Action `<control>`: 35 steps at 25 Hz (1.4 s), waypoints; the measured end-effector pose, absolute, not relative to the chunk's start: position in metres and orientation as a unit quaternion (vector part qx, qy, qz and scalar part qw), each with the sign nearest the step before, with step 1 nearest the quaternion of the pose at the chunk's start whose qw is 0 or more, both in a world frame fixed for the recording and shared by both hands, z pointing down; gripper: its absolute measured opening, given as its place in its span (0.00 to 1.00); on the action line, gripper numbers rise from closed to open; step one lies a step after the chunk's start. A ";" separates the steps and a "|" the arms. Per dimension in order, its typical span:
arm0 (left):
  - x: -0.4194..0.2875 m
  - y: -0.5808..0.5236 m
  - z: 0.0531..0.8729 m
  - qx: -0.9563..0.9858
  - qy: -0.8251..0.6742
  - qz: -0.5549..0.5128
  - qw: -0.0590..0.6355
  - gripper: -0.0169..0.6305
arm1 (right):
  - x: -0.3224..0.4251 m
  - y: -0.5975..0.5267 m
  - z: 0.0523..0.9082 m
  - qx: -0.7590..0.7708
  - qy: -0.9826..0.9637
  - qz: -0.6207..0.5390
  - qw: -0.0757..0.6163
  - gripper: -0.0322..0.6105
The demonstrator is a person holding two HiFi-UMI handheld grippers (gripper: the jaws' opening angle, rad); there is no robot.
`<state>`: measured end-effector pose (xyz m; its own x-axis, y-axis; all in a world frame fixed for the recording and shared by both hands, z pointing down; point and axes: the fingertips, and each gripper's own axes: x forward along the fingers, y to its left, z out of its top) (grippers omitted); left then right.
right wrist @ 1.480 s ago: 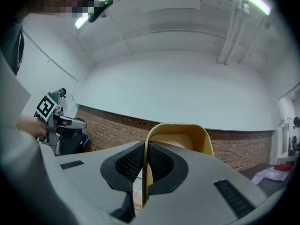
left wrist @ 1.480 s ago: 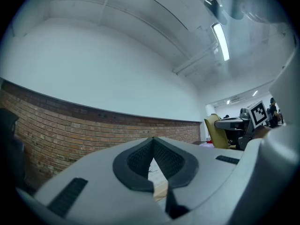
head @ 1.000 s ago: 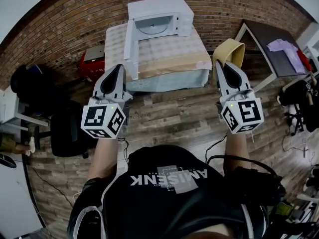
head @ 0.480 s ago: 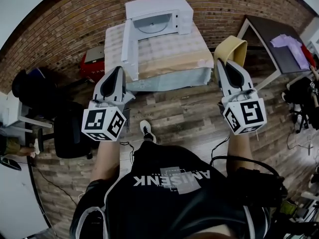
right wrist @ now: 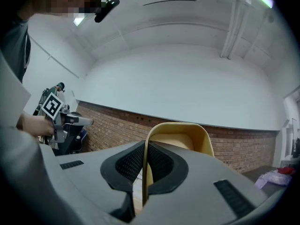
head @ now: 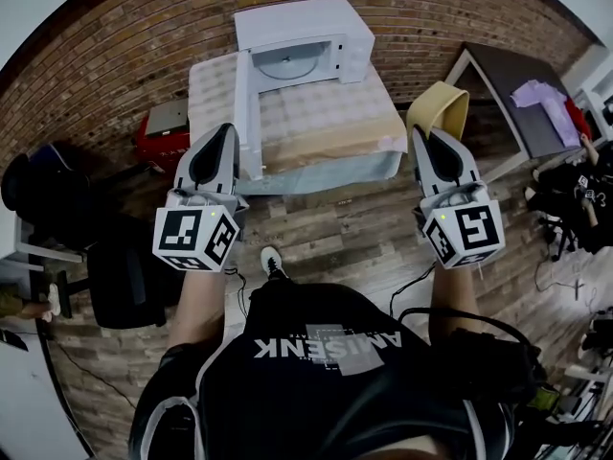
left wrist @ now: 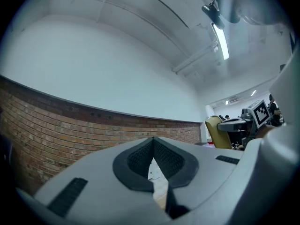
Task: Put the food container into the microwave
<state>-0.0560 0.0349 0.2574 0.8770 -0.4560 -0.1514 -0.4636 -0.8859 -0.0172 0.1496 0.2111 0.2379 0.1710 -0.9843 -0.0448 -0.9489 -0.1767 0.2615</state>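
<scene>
- Jaws on both tools are pressed together with nothing between them: the left gripper (head: pixel 225 132) and the right gripper (head: pixel 420 136) are held out side by side, tips pointing forward, empty.
- Beyond both pairs of jaws runs a brick wall (head: pixel 144 36), with a wood-plank floor (head: pixel 335 228) below them.
- Straight ahead, between the two sets of jaws and a little past their tips, stands a cloth-covered table (head: pixel 326 123).
- At the table's far end, well ahead of the jaws, sits a white microwave (head: pixel 302 22). Its door (head: pixel 247 113) hangs open toward the left jaws, and the glass plate (head: pixel 287 62) inside looks bare.
- Just beyond the right jaws' tips is a yellow chair (head: pixel 439 103).
- Behind the jaws, between the person's arms, a shoe (head: pixel 272 260) shows mid-step.
- Compared with a second ago, that shoe has appeared and the table has drifted slightly toward the left jaws, so the person seems to be walking up to it.
- No food container shows in any view, so it probably has to be found and picked up before loading can start.
</scene>
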 end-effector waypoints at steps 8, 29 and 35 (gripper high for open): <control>-0.046 -0.050 0.259 -0.969 0.235 0.069 0.019 0.05 | 0.160 0.132 0.237 0.768 -0.627 -0.097 0.087 0.12; -0.031 -0.218 0.275 -0.978 0.196 0.070 0.010 0.05 | 0.179 -0.052 0.249 0.782 -0.608 -0.081 0.105 0.12; -0.030 -0.241 0.287 -0.978 0.201 0.064 -0.006 0.05 | 0.183 -0.086 0.253 0.774 -0.619 -0.075 0.115 0.12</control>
<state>-0.0300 -0.2409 0.2867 0.9114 -0.3930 -0.1221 -0.3914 -0.9194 0.0378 0.1827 -0.0865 0.2528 0.2233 -0.9744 0.0259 -0.9398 -0.2081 0.2712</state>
